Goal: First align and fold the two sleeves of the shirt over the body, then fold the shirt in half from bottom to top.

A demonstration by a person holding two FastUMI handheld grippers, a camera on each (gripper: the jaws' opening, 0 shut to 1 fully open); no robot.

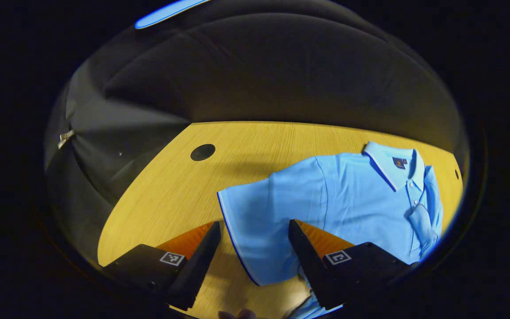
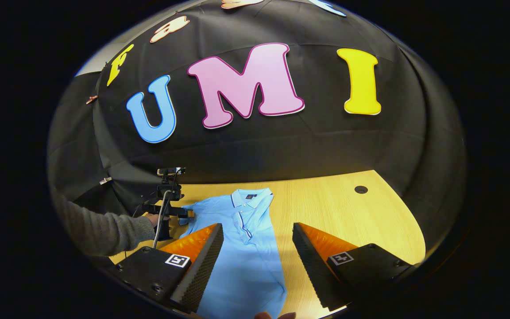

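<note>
Shirt [image 2: 246, 239] of light blue lies flat on the wooden worktop [image 2: 348, 208], collar toward the booth wall. Left claw [image 1: 255, 248] hangs released over the outspread sleeve [image 1: 255, 221]; right claw [image 2: 257, 248], also released, hovers above the shirt's body.

The lower hem of the light blue short-sleeved polo shirt [image 1: 348, 199] is cut off at the bottom of the left gripper view. In the right gripper view, its left sleeve end is hidden behind the left gripper [image 2: 179, 212], whose jaws cannot be judged there.
</note>
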